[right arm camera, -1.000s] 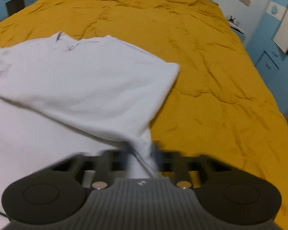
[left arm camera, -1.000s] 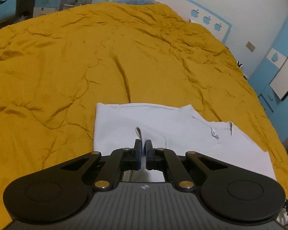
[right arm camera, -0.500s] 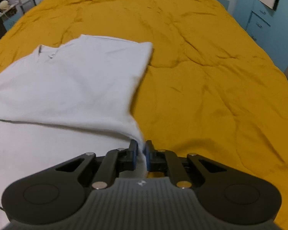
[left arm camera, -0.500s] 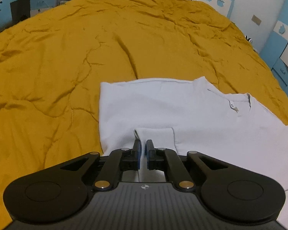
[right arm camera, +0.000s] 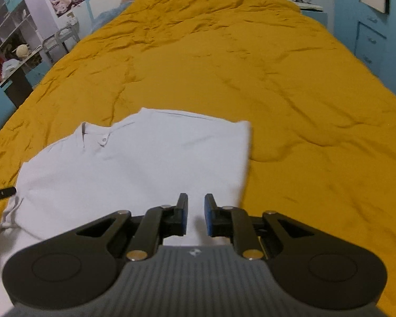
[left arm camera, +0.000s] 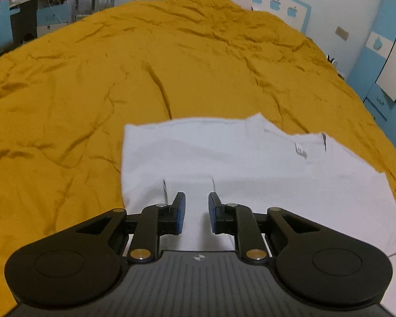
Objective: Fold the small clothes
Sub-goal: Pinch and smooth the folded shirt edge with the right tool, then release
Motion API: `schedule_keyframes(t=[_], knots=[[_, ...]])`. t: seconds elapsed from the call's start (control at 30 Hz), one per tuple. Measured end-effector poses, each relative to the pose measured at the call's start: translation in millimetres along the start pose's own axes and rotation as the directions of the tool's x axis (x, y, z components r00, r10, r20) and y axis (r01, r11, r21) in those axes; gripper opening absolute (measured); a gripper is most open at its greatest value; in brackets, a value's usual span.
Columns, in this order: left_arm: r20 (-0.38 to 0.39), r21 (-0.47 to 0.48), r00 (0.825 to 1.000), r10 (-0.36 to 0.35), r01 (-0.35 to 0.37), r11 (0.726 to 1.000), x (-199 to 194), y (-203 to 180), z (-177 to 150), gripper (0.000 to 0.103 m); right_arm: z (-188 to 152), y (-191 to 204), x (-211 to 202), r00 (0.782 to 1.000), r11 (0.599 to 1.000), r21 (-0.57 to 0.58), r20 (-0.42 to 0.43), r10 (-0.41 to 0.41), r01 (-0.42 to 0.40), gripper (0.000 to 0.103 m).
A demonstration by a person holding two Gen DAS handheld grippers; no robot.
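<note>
shirt near edge: the white shirt (left arm camera: 250,163) runs under the left gripper (left arm camera: 196,212) body, hem hidden
shirt lower part: cut off at the right wrist view's bottom-left corner (right arm camera: 66,179)
desk clutter (right arm camera: 10,60): too small to identify
black object (right arm camera: 0,194): cut by frame edge, unidentifiable

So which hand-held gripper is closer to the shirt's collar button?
Hard to call; perhaps the right. The collar button sits ahead and left of the right hand-held gripper, and ahead and right of the left hand-held gripper. Both are opening over the shirt.
</note>
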State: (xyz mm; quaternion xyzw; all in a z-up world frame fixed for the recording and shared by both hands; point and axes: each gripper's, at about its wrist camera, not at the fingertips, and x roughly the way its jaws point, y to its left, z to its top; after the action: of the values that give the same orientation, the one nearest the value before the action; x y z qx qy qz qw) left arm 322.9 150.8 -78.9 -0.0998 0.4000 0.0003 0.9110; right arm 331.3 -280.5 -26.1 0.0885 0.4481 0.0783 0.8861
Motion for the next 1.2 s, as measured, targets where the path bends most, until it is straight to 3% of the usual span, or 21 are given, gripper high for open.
schedule_keyframes(t=[0.1, 0.13, 0.2, 0.3, 0.43, 0.63, 0.93, 1.03, 1.13, 1.2], knots=[[-0.030, 0.019, 0.999, 0.028, -0.027, 0.999, 11.4, -1.0, -8.8, 0.020, 0.2, -0.9, 30.4, 0.999, 0.999, -0.016, -0.039, -0.031, 0.031, 0.006], [-0.033, 0.032, 0.999, 0.036, -0.034, 0.999, 15.2, -0.8, -11.2, 0.020, -2.3, -4.8, 40.3, 0.997, 0.999, -0.007, -0.059, -0.048, 0.047, 0.000], [-0.037, 0.044, 0.999, 0.035, -0.033, 0.998, 20.0, 0.1, -14.5, 0.020, -7.9, -14.8, 53.3, 0.994, 0.998, 0.031, -0.093, -0.048, 0.051, 0.000], [-0.040, 0.050, 0.999, 0.034, -0.032, 0.998, 21.5, 0.8, -14.9, 0.020, -10.0, -22.1, 53.2, 0.995, 0.997, 0.064, -0.092, -0.035, 0.041, 0.000], [-0.026, 0.062, 0.999, 0.039, -0.037, 0.997, 12.7, -0.1, -14.5, 0.020, -7.3, -15.1, 39.6, 0.989, 0.991, 0.004, -0.077, -0.130, 0.130, 0.000], [0.022, 0.109, 1.000, 0.012, -0.014, 0.994, -24.6, -9.9, -19.1, 0.026, -14.0, -20.9, -11.7, 0.987, 0.988, -0.032, -0.035, -0.155, 0.154, 0.002], [0.022, 0.200, 0.998, -0.061, 0.056, 0.978, -82.9, -21.8, -39.2, 0.026, -32.5, -14.3, -107.3, 0.990, 0.982, -0.127, 0.057, -0.132, 0.139, 0.003], [0.026, 0.262, 0.996, -0.081, 0.072, 0.962, -106.6, -27.6, -48.6, 0.026, -38.3, -9.1, -138.9, 0.988, 0.978, -0.161, 0.094, -0.122, 0.136, 0.006], [0.030, 0.346, 0.994, -0.103, 0.086, 0.934, -131.5, -35.2, -61.3, 0.030, -50.2, -0.7, -168.3, 0.989, 0.970, -0.212, 0.117, -0.093, 0.117, 0.020], [0.026, 0.403, 0.994, -0.110, 0.090, 0.911, -146.7, -39.6, -71.4, 0.031, -63.1, 5.9, -185.0, 0.990, 0.964, -0.247, 0.123, -0.073, 0.101, 0.020]])
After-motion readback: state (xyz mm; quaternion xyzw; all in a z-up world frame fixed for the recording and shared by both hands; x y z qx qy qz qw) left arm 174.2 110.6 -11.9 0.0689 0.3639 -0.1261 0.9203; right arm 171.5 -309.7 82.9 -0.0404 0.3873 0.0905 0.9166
